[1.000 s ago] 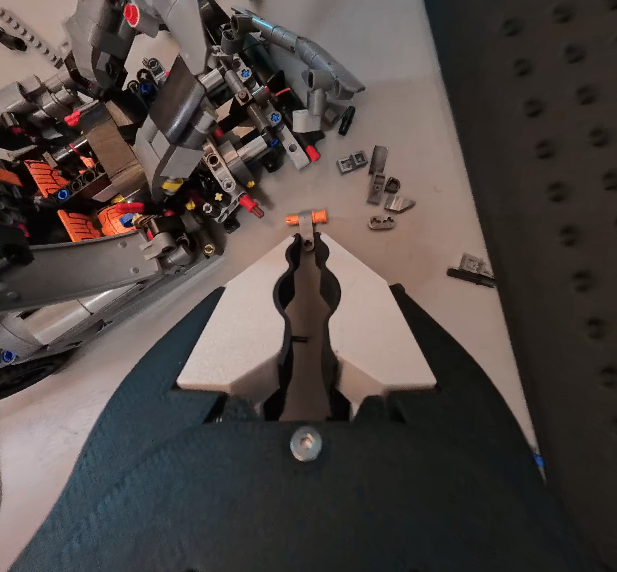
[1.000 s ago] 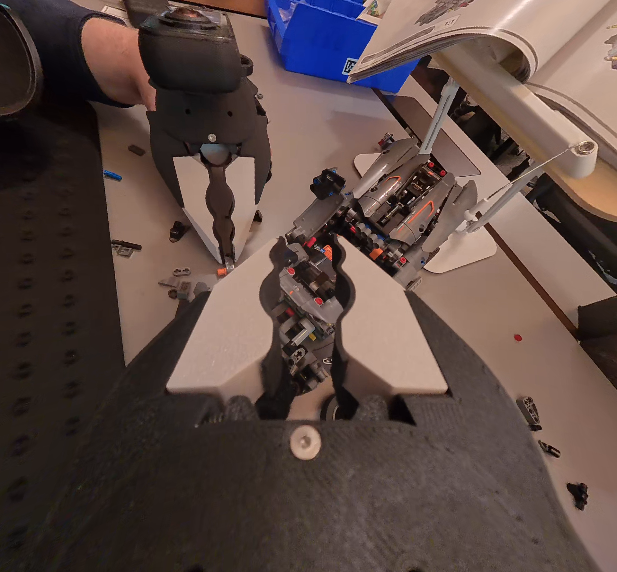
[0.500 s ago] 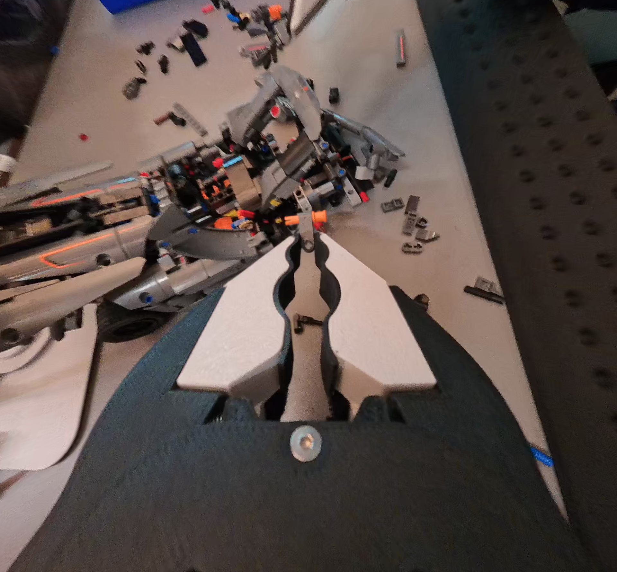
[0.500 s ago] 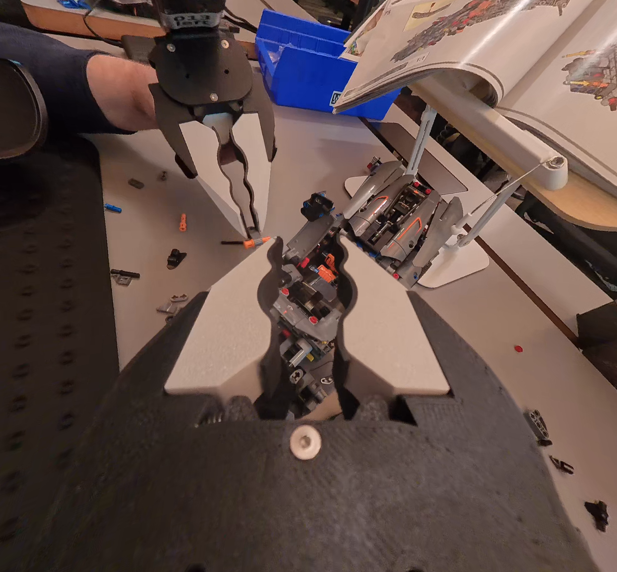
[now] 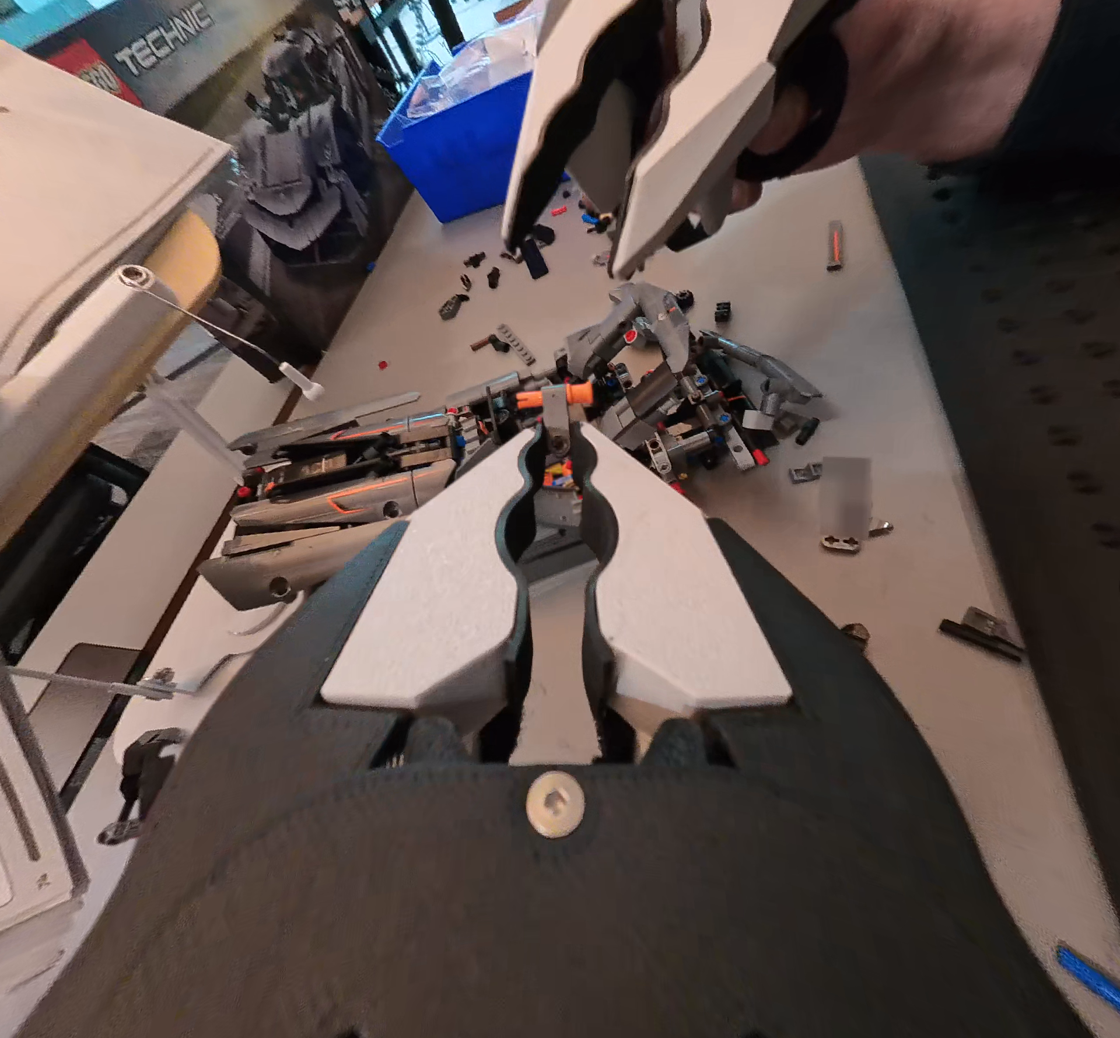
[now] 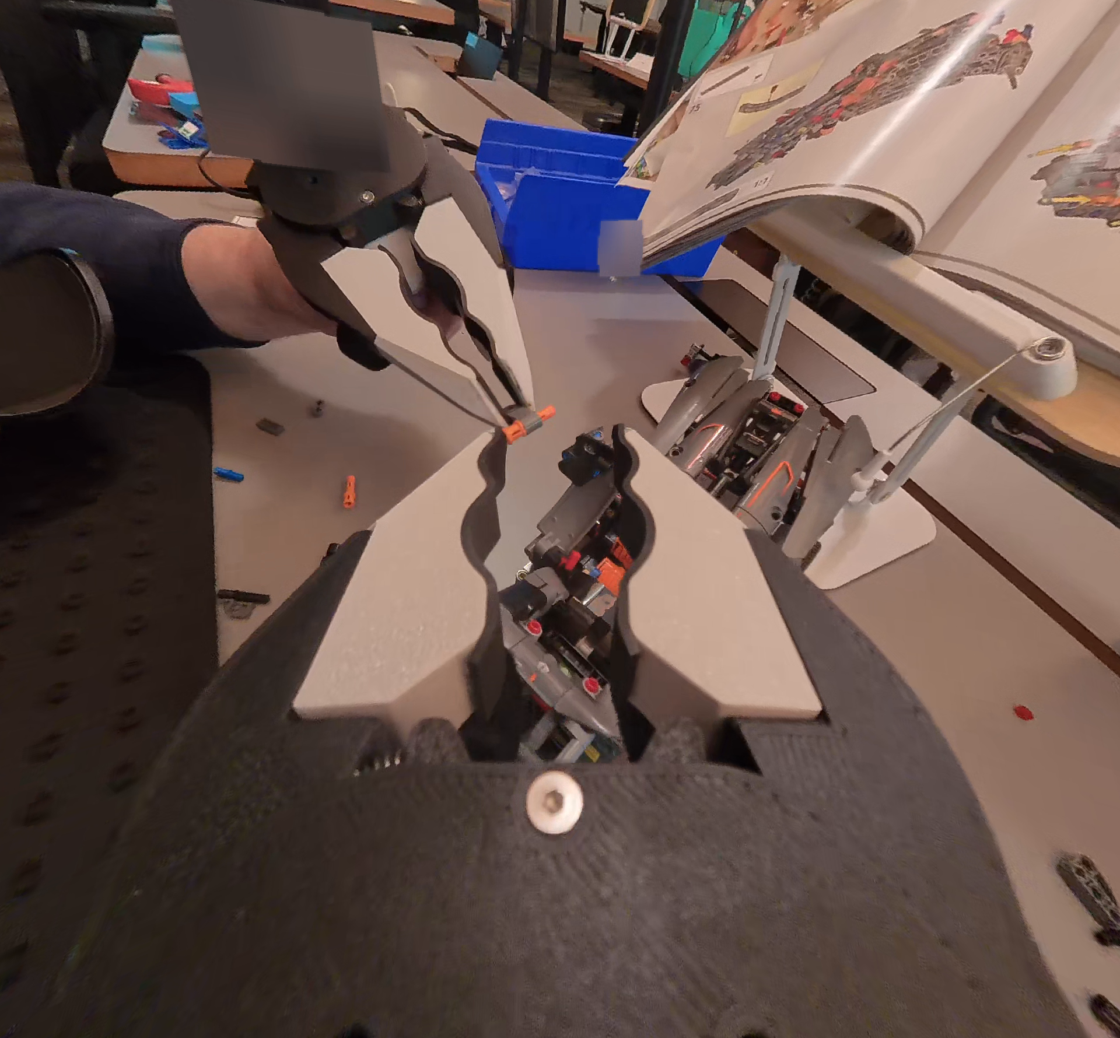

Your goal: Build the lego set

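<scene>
Both wrist views look down from above opposite table ends, sharing the grey model (image 5: 654,397).

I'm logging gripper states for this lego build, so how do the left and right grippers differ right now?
The left gripper is shut on a small grey connector with an orange pin, while the right gripper is open and holds nothing. The left gripper's fingertips pinch together; the right gripper's stand apart, with the grey car model showing through the gap. Both have white fingers with wavy black pads and hang above the table.
</scene>
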{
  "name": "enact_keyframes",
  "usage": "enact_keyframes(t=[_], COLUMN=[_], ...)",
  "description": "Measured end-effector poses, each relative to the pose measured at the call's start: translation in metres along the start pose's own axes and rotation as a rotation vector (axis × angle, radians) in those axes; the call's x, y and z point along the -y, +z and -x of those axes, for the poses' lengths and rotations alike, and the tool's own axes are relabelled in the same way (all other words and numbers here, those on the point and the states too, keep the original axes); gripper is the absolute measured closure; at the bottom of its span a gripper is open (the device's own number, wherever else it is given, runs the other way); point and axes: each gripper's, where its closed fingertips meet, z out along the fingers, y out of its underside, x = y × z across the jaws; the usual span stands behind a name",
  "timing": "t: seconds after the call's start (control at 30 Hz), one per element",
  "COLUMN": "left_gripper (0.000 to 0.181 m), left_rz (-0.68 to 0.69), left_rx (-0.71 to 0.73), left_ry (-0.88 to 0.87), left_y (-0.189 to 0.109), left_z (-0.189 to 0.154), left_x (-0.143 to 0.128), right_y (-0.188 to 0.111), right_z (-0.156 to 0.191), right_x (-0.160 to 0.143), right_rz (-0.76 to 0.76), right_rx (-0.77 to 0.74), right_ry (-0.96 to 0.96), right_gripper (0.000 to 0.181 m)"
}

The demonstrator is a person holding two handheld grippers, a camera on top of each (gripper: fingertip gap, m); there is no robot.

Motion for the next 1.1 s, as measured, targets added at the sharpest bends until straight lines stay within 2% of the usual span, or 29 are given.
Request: enact_keyframes(t=[0.23,0.5,0.8,1.1], left_gripper=[0.176,0.176,0.177,0.177], left_rz=[-0.015,-0.041,-0.038,-0.036], left_rx=[0.102,0.148,0.226,0.207], left_ry=[0.053,0.102,0.234,0.242], left_y=[0.003,0.002,0.0,0.003], left_z=[0.006,0.008,0.005,0.0], left_x=[0.005,0.011,0.02,0.021], right_y=[0.008,0.009,0.007,0.014], right_z=[0.008,0.004,0.003,0.014], right_x=[-0.002,-0.002,0.002,-0.006], right_rz=[-0.02,-0.035,-0.066,-0.015], right_rx=[0.0,-0.044,-0.052,-0.024], right_ry=[-0.017,-0.032,-0.031,-0.111], right_gripper=[0.147,0.146,0.147,0.159])
